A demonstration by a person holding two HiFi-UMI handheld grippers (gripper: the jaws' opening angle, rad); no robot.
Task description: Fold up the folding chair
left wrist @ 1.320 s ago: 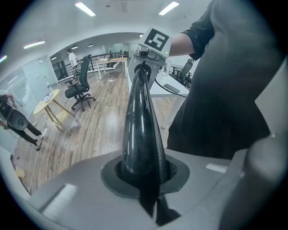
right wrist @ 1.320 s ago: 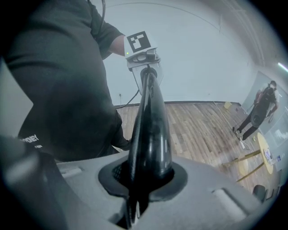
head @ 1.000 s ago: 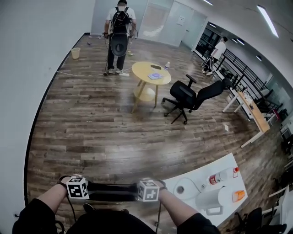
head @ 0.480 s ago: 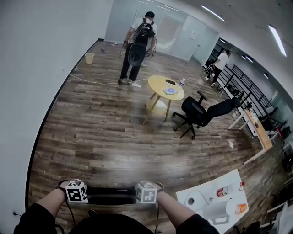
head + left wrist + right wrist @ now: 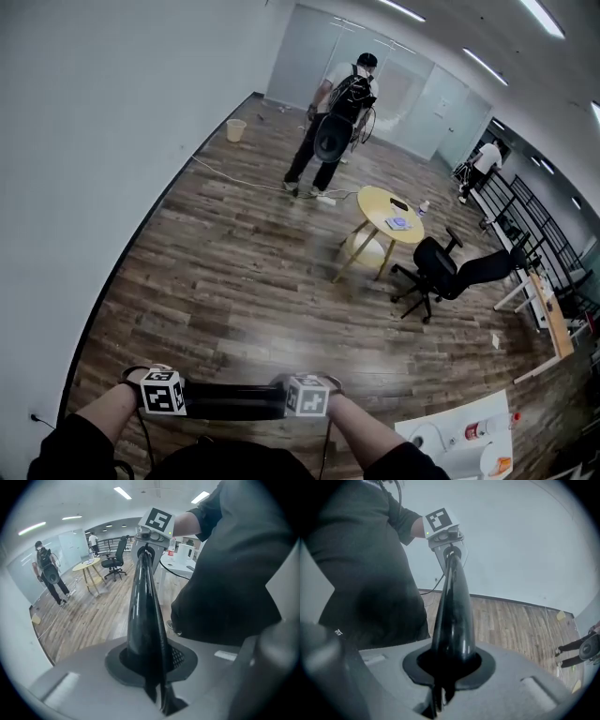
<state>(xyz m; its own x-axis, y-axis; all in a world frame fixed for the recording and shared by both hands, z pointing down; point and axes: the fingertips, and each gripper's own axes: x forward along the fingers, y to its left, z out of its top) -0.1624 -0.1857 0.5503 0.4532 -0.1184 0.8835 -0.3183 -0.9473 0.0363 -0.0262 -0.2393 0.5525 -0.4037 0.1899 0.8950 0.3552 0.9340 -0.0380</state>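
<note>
Head view, bottom edge: left gripper (image 5: pixel 161 393) and right gripper (image 5: pixel 306 395), jaws of each clamped nearly closed on either end of one black bar (image 5: pixel 230 401), probably the chair's top rail. Nothing more of chair in view, hidden below the body. Same grip as a second ago, yet whole room swung across the frame: table (image 5: pixel 389 208) and office chair (image 5: pixel 441 272) gone from centre to right, worktop (image 5: pixel 459 419) slipping out at lower right. Reads as turning and carrying, chair in hand, folding seemingly finished or on hold.
</note>
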